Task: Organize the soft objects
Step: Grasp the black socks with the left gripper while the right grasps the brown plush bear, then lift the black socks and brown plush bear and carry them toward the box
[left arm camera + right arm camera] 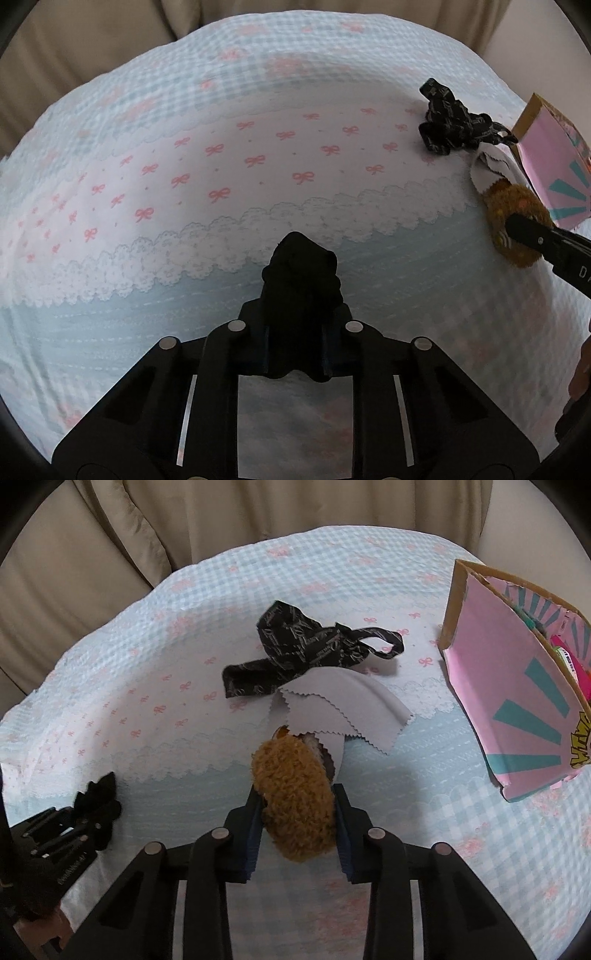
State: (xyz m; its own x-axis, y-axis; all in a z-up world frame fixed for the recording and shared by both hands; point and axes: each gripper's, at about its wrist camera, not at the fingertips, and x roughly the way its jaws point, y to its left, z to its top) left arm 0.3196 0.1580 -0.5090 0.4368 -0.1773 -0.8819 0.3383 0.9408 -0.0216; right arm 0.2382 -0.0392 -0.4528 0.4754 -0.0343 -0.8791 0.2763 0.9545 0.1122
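Left tongs [295,332] clenched on a black scrunchie [301,273]. Right tongs [299,812] grasping a brown plush toy [295,805] beside the grey cloth [332,701].

We see black scrunchie [299,273]; brown fuzzy plush [295,797]; black ribbon [310,650], pale lettering; grey cloth [343,698]; pink box [517,701], teal rays; blue-gingham bedcover [184,177], pink bows.

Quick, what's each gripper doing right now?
Left gripper: shut on the black ruffled fabric scrunchie.
Right gripper: shut on the brown fuzzy plush toy.
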